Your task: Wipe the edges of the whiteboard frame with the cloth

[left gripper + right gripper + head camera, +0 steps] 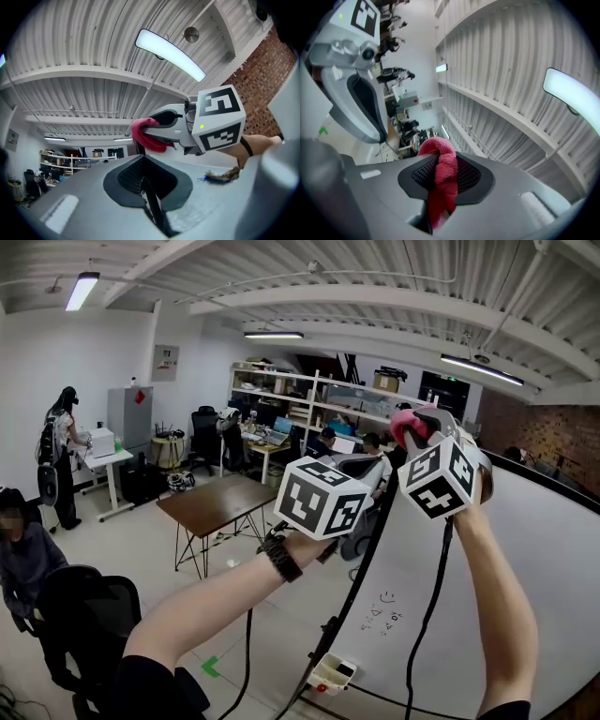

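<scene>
Head view: your right gripper [427, 423] lifts the cloth [403, 427] at the upper corner of the whiteboard frame [359, 568]; your left gripper [361, 472] is just beside it.
Left gripper view: jaws narrow on a thin dark strip, seemingly the frame's edge.
Right gripper view: jaws pinch the cloth.
Risk: only 1 small fold protrudes, so bare jaw may scrape the frame.
</scene>
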Available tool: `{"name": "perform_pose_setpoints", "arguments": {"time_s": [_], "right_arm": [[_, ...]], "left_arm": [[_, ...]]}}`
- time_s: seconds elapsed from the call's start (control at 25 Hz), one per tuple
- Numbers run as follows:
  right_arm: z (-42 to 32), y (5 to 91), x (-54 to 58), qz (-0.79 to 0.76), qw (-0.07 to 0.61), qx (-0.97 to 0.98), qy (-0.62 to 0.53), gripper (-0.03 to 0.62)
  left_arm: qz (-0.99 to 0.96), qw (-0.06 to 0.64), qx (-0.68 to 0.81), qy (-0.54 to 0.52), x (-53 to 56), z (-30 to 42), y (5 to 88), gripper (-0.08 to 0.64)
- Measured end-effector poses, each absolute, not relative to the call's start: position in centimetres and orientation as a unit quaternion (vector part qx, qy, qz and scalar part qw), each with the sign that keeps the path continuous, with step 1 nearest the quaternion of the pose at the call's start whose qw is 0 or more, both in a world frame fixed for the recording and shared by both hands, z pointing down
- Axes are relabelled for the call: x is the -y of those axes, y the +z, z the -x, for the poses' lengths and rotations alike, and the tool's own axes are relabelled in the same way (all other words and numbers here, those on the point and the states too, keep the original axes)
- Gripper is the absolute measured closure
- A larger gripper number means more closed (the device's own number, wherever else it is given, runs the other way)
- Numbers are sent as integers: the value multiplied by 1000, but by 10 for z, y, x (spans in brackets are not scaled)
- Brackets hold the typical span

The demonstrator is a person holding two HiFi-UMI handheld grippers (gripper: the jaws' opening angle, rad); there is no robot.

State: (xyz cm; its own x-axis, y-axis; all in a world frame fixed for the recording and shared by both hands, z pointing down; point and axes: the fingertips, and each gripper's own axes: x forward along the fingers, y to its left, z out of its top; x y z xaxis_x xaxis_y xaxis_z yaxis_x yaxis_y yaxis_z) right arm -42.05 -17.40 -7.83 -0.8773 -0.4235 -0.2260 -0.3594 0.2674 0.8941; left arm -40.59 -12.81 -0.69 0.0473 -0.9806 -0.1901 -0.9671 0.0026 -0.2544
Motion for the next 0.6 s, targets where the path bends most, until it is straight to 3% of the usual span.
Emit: {"name": "perform_pose_setpoints", "arguments": {"time_s": [0.2,0.4,0.6], "right_arm": [[379,-65,116,-229,-127,870,-418,508],[375,43,81,-243,-129,903,-331,508],[323,139,63,-288,-120,915,-255,509]], "left_arm": [[775,184,-605,-7,73,394,20,557],[823,193,-533,-23,30,411,119,557],[864,103,-492,32,17,393,212,557]]}}
